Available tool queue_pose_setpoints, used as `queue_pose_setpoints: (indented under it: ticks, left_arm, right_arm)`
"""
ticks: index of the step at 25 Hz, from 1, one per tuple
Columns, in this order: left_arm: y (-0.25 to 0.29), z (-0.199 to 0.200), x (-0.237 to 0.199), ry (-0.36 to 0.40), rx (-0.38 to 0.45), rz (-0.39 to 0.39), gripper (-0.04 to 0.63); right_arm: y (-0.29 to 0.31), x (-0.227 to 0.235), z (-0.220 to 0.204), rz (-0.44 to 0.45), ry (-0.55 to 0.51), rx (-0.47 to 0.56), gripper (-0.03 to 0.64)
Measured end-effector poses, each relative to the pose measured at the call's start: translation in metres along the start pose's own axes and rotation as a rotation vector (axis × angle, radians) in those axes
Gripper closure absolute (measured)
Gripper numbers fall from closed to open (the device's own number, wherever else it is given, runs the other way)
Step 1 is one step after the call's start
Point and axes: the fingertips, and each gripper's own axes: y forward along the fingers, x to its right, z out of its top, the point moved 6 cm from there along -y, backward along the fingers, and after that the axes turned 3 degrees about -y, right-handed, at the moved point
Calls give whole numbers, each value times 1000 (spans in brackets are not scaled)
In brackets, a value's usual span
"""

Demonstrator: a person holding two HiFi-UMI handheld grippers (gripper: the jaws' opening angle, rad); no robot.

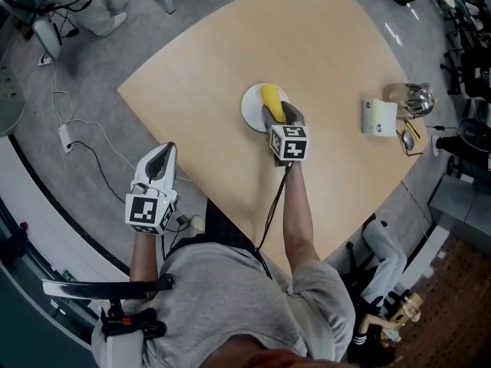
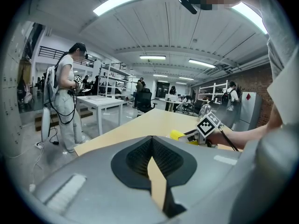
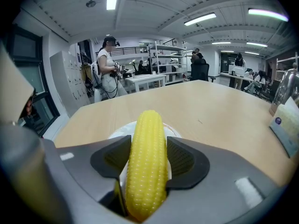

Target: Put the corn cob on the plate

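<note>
1 corn cob (image 3: 147, 162), clamped in right claw (image 3: 148, 149) over white plate (image 1: 252, 110); left claw (image 2: 152, 146) closed, empty, beyond desk (image 1: 322, 52) edge.

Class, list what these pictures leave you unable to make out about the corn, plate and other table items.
1. Whether the corn cob touches the plate: cob and right gripper cover the contact in the head and right gripper views.
2. Print on the white box: too small in head view, cut by the right gripper view's edge.
3. Shiny metal item: too small to identify.
</note>
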Motion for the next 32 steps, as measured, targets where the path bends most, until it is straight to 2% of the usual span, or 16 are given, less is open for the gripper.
queue_pose_setpoints:
  ticks: [32]
  left_arm:
    - [-8, -5, 2, 11, 31, -25, 575]
  right_arm:
    - [-12, -1, 7, -22, 17, 49, 351]
